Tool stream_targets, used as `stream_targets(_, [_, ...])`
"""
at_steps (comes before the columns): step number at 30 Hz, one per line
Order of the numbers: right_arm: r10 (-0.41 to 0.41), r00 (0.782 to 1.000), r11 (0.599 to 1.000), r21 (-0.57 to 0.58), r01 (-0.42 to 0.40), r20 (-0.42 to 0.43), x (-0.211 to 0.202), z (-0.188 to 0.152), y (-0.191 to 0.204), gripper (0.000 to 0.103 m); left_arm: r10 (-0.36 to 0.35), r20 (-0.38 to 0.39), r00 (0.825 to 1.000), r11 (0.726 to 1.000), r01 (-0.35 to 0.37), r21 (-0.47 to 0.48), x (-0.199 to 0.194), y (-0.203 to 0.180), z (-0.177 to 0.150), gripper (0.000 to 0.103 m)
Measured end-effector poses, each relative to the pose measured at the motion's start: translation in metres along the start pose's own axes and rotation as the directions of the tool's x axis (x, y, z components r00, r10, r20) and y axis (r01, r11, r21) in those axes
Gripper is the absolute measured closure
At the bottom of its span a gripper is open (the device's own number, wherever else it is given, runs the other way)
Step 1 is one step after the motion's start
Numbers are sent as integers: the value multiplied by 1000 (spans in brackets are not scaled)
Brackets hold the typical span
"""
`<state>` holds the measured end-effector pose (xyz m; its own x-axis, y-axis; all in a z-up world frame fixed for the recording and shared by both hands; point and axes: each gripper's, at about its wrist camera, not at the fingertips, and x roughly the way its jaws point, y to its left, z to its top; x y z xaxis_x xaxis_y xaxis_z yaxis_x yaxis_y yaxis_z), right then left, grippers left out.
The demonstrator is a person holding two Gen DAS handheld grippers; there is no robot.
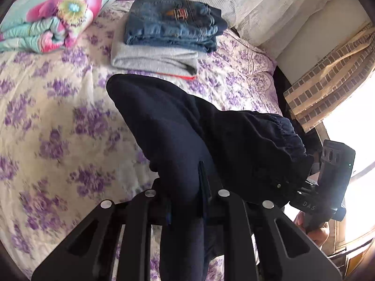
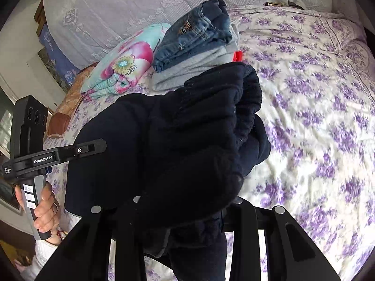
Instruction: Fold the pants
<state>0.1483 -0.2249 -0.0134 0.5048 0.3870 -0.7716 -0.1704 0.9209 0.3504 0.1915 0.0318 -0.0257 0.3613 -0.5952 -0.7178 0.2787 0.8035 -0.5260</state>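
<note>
Dark navy pants (image 1: 178, 121) hang bunched in the air above the bed, held between both grippers. My left gripper (image 1: 187, 194) is shut on a fold of the cloth, which drapes over its fingers and hides the tips. In the right wrist view the pants (image 2: 187, 128) form a thick bundle with the ribbed waistband on top. It covers my right gripper (image 2: 185, 201), which is shut on the fabric. Each view shows the other gripper reaching into the pants from the side: the right one (image 1: 283, 185) and the left one (image 2: 103, 146).
Folded blue jeans (image 1: 173, 21) lie on a folded grey garment (image 1: 154, 58) at the far side of the purple-flowered bedsheet (image 1: 58, 117). A folded floral quilt (image 1: 54, 16) sits beside them. A checked curtain (image 1: 328, 82) and a bright window are on the right.
</note>
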Motion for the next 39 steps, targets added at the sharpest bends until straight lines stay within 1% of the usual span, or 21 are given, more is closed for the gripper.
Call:
stream_targets(4, [71,997,997,40,-72,28,-20,96,-5,69,17,41,999,1000,-17,-3,-26,-10,90,87])
stream_targets(9, [47,993,999,17,-49,112,-22,237,-1,69,37,109,993,999,-38,11,-38,-19,219,87])
stream_targets(11, [30,992,999,8,-31,125,-6,281,-2,69,57,130,990,998,-59,7,-34,-16,266,86])
stream_targets(13, [28,993,999,20,-30,119,20,316,-10,69,81,119,990,997,-81,-1,-20,-4,302,86])
stream_targets(16, [13,998,999,34,-15,61,80,342,-35,68,116,61,991,993,-114,-29,25,29,332,84])
stream_targets(18, [-29,999,999,44,28,27,126,342,-58,64,151,-18,988,986,-152,-64,73,62,339,83])
stream_targets(19, [-21,999,998,52,19,29,143,340,-68,60,158,-67,985,982,-163,-92,101,82,337,82])
stream_targets(20, [-5,999,998,62,2,39,153,341,-77,59,149,-68,987,981,-156,-116,120,97,333,75])
stream_targets(21, [14,999,997,72,-18,52,156,341,-82,58,143,-36,989,982,-146,-123,129,105,330,71])
stream_targets(23, [2,999,998,63,-5,45,154,345,-81,58,111,36,993,988,-106,-114,130,109,326,67])
stream_targets(25, [-13,1000,999,44,13,14,151,350,-75,53,84,40,996,989,-78,-129,125,113,324,67])
stream_targets(27, [-70,998,997,28,70,1,142,352,-66,39,99,37,994,988,-93,-125,118,110,324,65])
stream_targets(28, [-95,995,995,13,95,13,135,353,-60,36,118,34,992,986,-113,-119,112,108,323,63])
stream_targets(30, [-107,992,994,-9,108,69,115,352,-52,36,166,30,986,980,-162,-115,100,104,319,63])
stream_targets(32, [-116,981,993,6,116,153,87,349,-47,29,242,59,968,965,-234,-115,81,101,314,60])
stream_targets(34, [-173,965,985,19,173,196,63,347,-39,28,281,91,955,957,-272,-101,56,91,303,60])
stream_targets(35, [-208,955,978,18,209,209,50,343,-32,25,313,114,943,948,-304,-89,41,83,295,60])
stream_targets(36, [-241,945,970,15,243,222,37,336,-24,22,349,141,927,937,-342,-68,27,73,285,59])
stream_targets(37, [-265,935,963,14,269,234,24,324,-17,15,387,178,905,921,-386,-41,12,59,272,55])
stream_targets(38, [-283,928,958,20,286,243,13,312,-11,10,425,216,879,902,-432,-18,-3,46,257,39])
stream_targets(39, [-298,922,954,33,299,246,2,296,-4,9,462,257,849,879,-477,-6,-17,33,240,28])
